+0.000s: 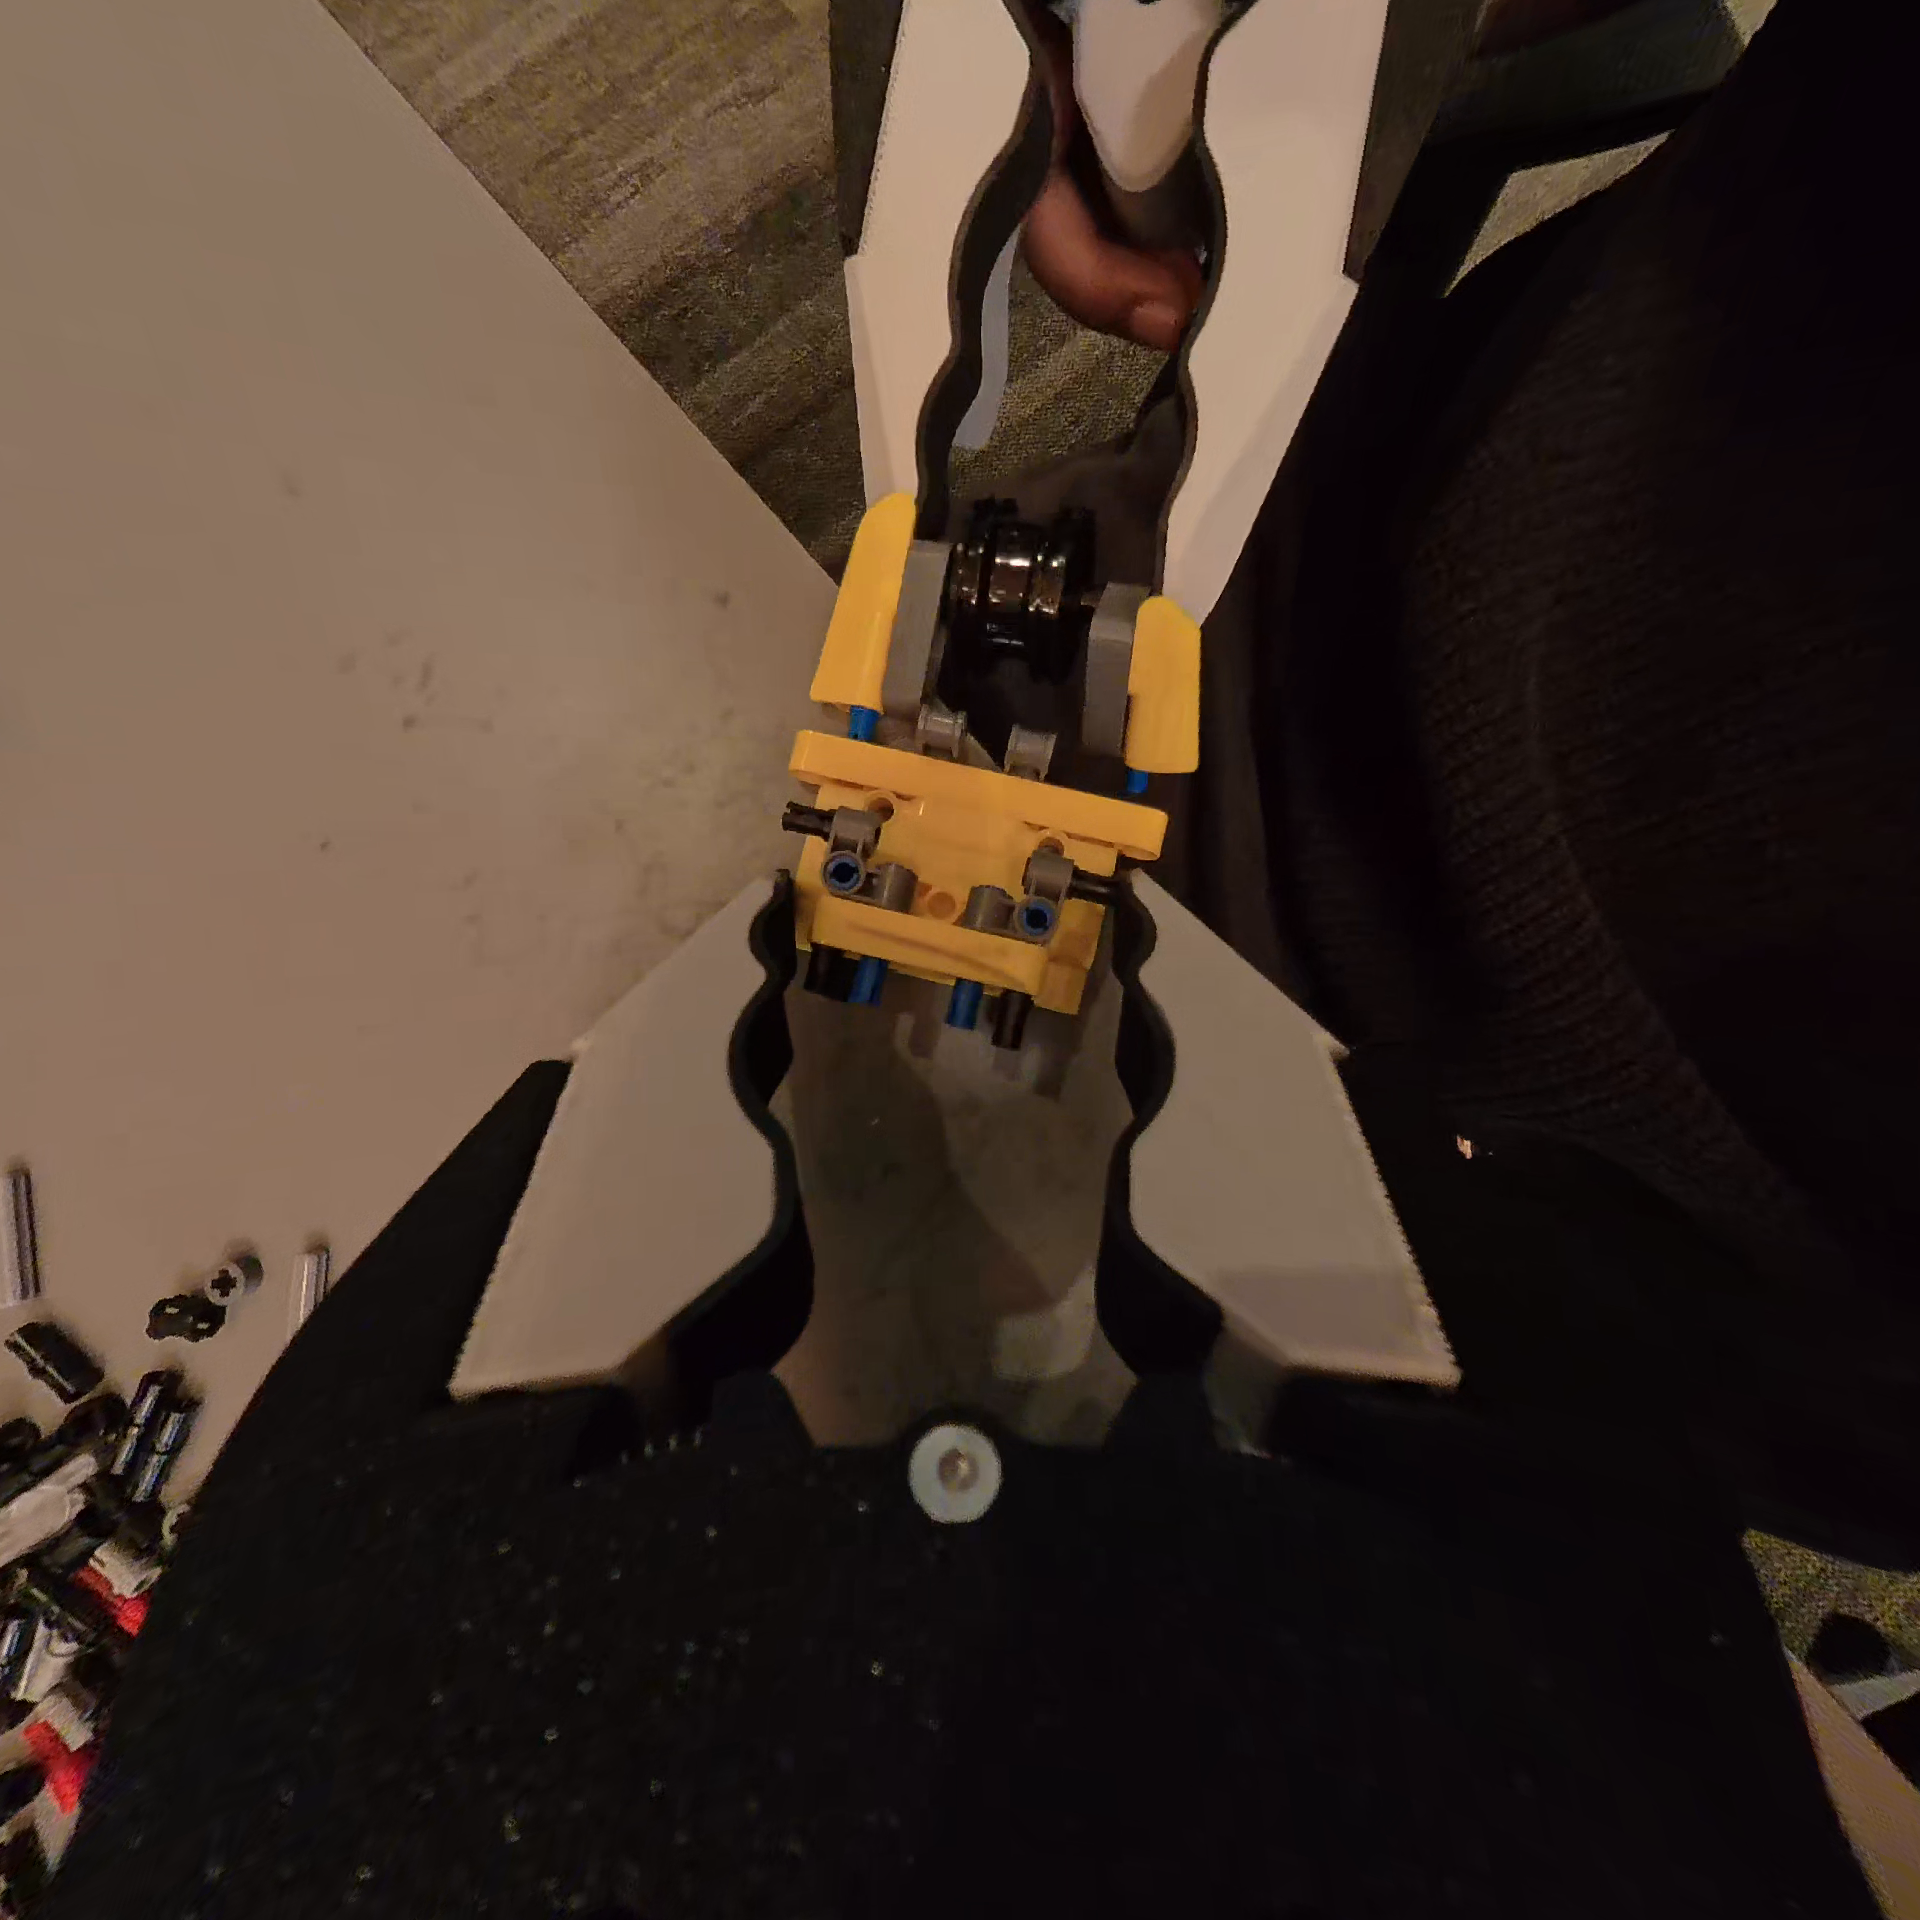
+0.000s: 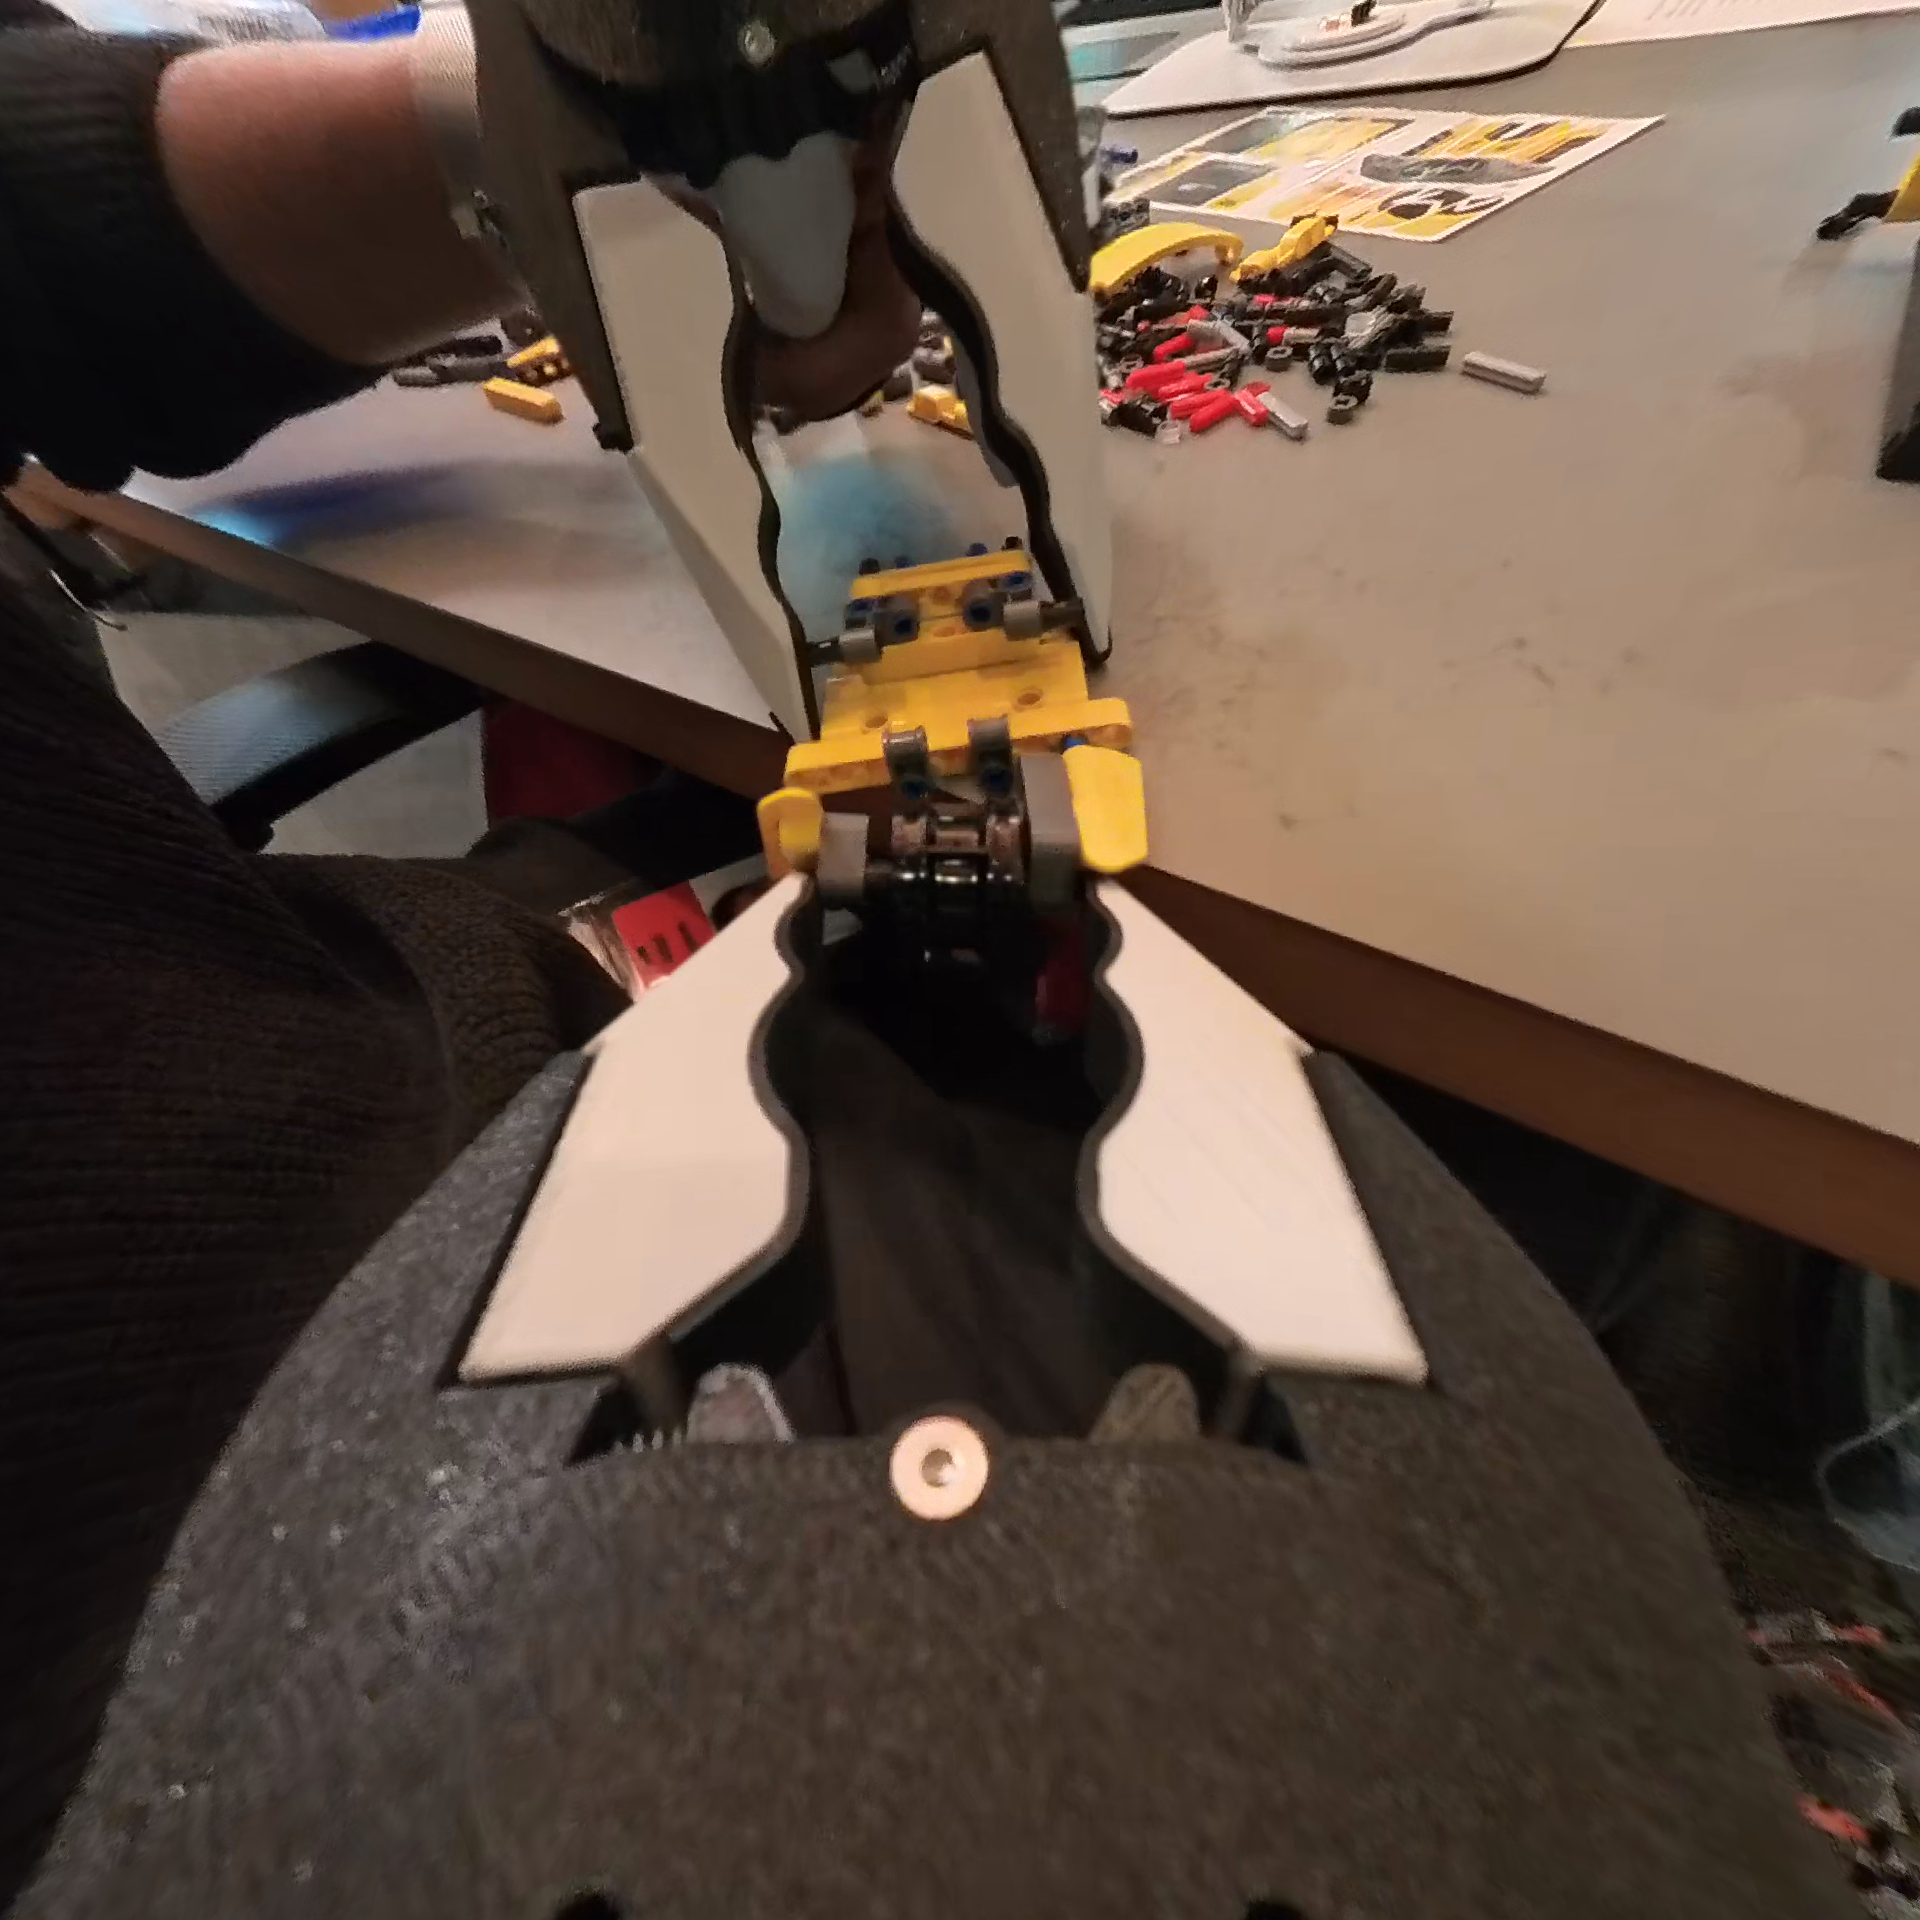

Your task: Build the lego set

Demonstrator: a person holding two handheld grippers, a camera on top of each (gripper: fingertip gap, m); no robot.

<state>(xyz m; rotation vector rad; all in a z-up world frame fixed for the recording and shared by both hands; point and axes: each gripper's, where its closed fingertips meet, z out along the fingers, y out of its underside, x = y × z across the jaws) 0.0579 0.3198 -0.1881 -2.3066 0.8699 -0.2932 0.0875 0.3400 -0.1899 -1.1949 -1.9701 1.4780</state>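
A yellow building-brick assembly (image 1: 966, 831) with grey connectors, blue pins and a black wheel (image 1: 1013, 592) at one end is held in the air between both grippers, over the table's corner. My left gripper (image 1: 956, 899) is shut on its yellow block end. My right gripper (image 1: 1049, 561) comes in from the top of the left wrist view and is shut on the wheel end, against the yellow side panels. In the right wrist view my right gripper (image 2: 951, 883) clamps the wheel end of the assembly (image 2: 956, 707), and the left gripper (image 2: 945, 675) grips the far end.
The grey table (image 2: 1455, 675) carries a pile of black, red and grey loose parts (image 2: 1268, 332), a printed sheet (image 2: 1382, 166) and a few yellow pieces (image 2: 525, 395). More parts (image 1: 83, 1455) lie at lower left. Carpet floor (image 1: 675, 208) and a dark sweater (image 1: 1558, 727) are close by. My hands' fingertips stand some 5 centimeters from each other.
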